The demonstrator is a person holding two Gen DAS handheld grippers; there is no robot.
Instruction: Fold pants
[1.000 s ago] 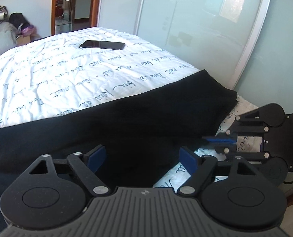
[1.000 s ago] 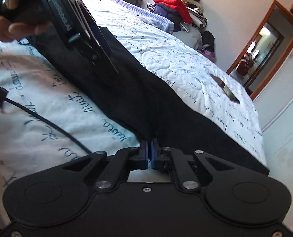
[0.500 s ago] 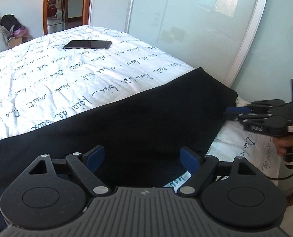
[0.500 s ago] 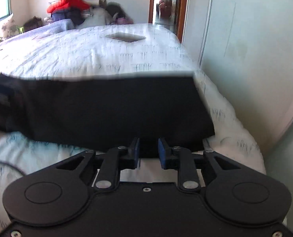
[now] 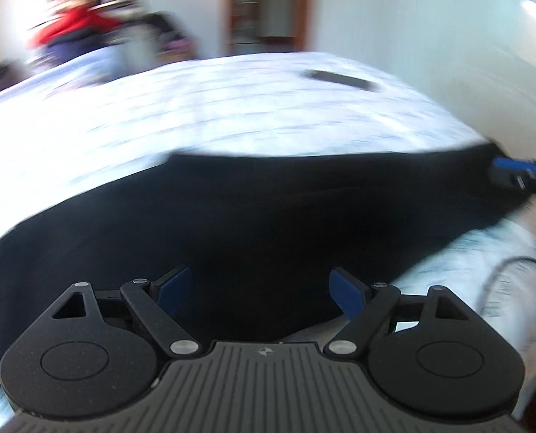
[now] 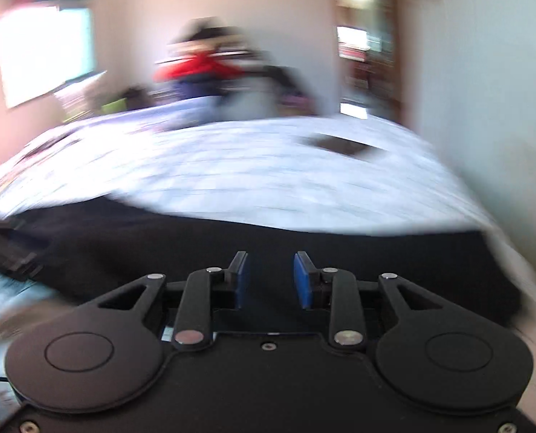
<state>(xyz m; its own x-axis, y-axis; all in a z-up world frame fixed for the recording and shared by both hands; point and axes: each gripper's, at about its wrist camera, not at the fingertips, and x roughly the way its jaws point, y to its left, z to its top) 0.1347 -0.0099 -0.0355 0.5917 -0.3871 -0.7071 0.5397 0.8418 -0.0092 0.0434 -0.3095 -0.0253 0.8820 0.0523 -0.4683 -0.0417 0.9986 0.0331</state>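
Observation:
Black pants [image 5: 268,216] lie flat in a wide band across the white printed bedcover [image 5: 195,122]. My left gripper [image 5: 260,290] hangs just above their near edge, jaws wide open and nothing between the blue pads [image 5: 174,285]. My right gripper [image 6: 272,278] hovers over the pants [image 6: 268,249] near their right end. Its jaws are opening, with only a gap between its pads [image 6: 302,279]. In the left wrist view the right gripper [image 5: 513,175] shows at the far right by the pants' corner. Both views are motion-blurred.
A dark phone [image 5: 340,79] [image 6: 340,144] lies on the far part of the bed. A pile of clothes with a red jacket [image 6: 199,65] is stacked beyond the bed, beside a doorway [image 6: 365,54]. A pale wardrobe door [image 5: 448,54] runs along the right. A cable [image 5: 502,270] crosses the cover.
The right gripper, shut on the pants' edge a second ago, has let go and its pads have spread apart. Both cameras have swung, now facing across the bed. The left gripper stayed open.

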